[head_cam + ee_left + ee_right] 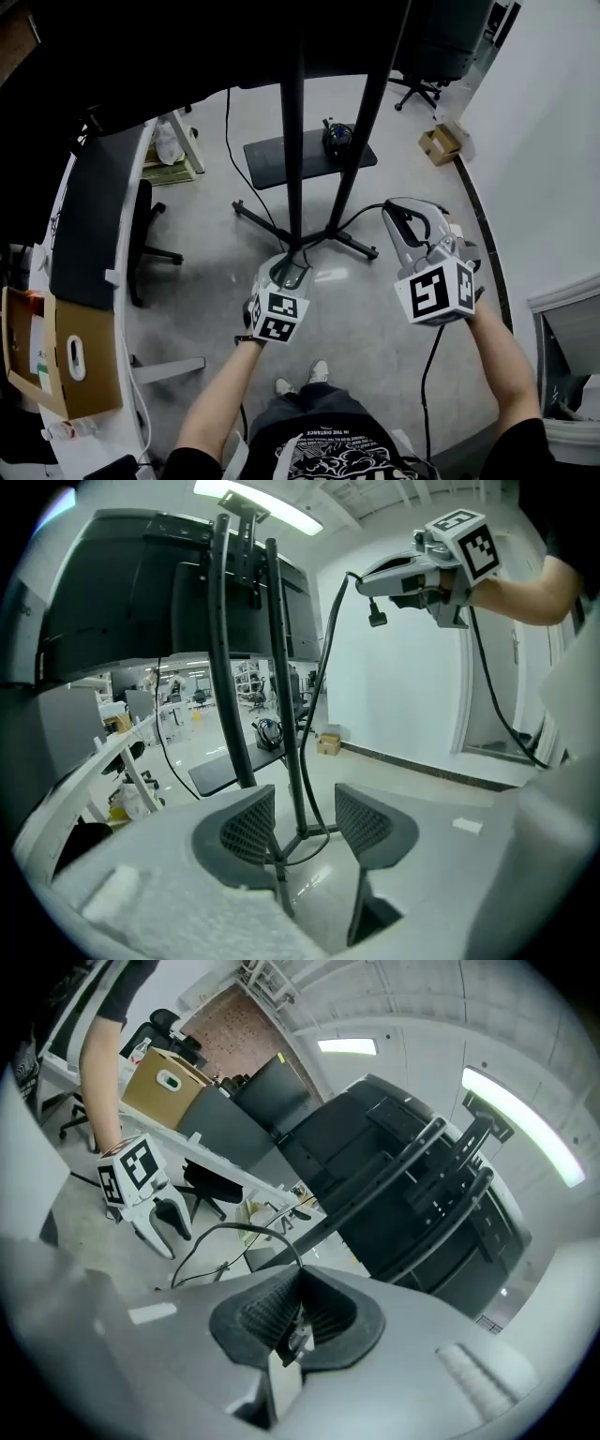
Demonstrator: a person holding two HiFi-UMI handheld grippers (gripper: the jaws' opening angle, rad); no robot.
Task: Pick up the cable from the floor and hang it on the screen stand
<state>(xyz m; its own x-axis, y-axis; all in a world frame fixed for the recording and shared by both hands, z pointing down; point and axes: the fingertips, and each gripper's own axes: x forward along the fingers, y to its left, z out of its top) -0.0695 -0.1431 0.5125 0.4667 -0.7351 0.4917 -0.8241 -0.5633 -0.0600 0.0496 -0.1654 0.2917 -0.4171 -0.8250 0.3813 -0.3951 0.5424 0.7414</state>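
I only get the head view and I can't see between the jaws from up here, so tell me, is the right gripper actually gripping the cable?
Observer: Yes. In the right gripper view the right gripper is shut on the cable, which arches out from between its jaws.
Operator: And the left one?
Observer: The left gripper is open, jaws apart with nothing pressed between them. The screen stand's pole shows beyond the gap.
Operator: Any loose end?
Observer: The left gripper view shows a short end with a plug hanging just under the right gripper.
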